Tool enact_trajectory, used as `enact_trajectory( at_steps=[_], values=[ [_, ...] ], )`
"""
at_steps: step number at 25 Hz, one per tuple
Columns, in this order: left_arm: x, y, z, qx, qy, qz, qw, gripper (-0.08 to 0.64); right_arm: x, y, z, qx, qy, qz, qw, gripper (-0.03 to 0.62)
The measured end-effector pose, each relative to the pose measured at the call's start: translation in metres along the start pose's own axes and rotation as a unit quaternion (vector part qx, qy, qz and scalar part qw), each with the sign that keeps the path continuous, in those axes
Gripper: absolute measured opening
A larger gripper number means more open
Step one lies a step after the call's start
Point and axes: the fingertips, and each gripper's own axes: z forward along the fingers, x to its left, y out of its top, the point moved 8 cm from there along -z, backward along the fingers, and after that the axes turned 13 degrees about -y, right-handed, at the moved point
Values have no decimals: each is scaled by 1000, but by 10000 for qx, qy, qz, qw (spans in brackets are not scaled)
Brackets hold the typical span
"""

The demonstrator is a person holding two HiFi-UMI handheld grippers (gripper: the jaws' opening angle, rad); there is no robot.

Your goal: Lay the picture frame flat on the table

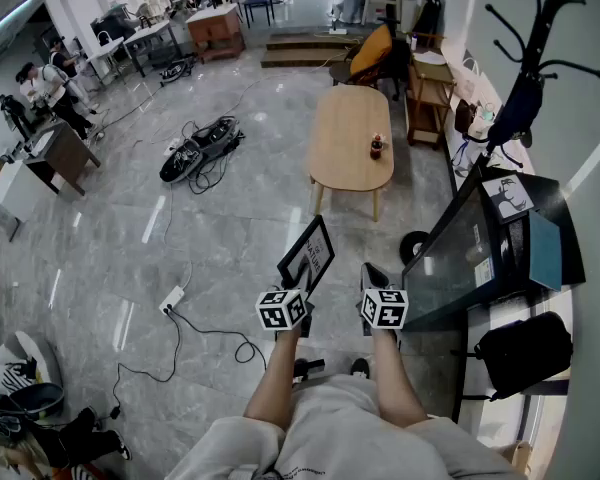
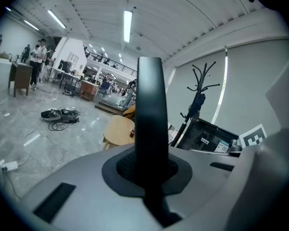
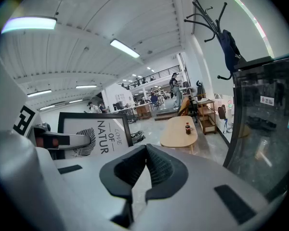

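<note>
A black picture frame with a white print is held upright in the air in front of me, my left gripper shut on its lower edge. In the left gripper view the frame shows edge-on as a dark bar clamped between the jaws of the left gripper. The right gripper view shows the frame's printed face at left. My right gripper hangs beside it, shut with nothing in it. The oval wooden table stands well ahead, apart from both grippers.
A cola bottle stands on the table's right part. A black glass cabinet is close at right, with a coat rack behind it. A power strip and cables lie on the floor at left. People stand far left.
</note>
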Motion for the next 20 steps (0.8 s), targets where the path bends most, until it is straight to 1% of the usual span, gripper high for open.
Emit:
enact_trajectory(
  at_steps=[2, 3, 4, 7, 9, 12, 13, 17, 18, 20],
  values=[
    [-11, 11, 34, 117, -1, 132, 9998, 26, -30, 13, -2, -51, -157, -3, 9999, 32],
    [-18, 16, 46, 100, 17, 146, 9998, 26, -42, 17, -4, -63, -207, -4, 9998, 32],
    [-27, 20, 53, 2, 55, 111, 9999, 27, -52, 18, -7, -66, -223, -12, 9997, 32],
    [-60, 23, 53, -527, 254, -119, 9982, 26, -72, 18, -10, -80, -171, -7, 9998, 32],
    [-82, 13, 51, -667, 325, -183, 9971, 26, -84, 16, -12, -77, -137, 34, 9999, 32],
    [-101, -1, 52, -525, 319, -26, 9981, 26, -94, 14, -14, -64, -38, -113, 9999, 32],
    [-104, -3, 51, -488, 347, 24, 9982, 27, -96, 12, -14, -47, -10, -93, 9999, 32],
    [-110, -1, 49, -454, 464, 231, 9976, 26, -107, 11, -13, -67, 217, 307, 9993, 34],
    [-110, 0, 48, -467, 484, 249, 9974, 26, -108, 13, -14, -98, 264, 314, 9991, 34],
    [-107, 0, 45, -549, 508, 152, 9971, 26, -110, 16, -15, -135, 332, 280, 9990, 34]
  ],
)
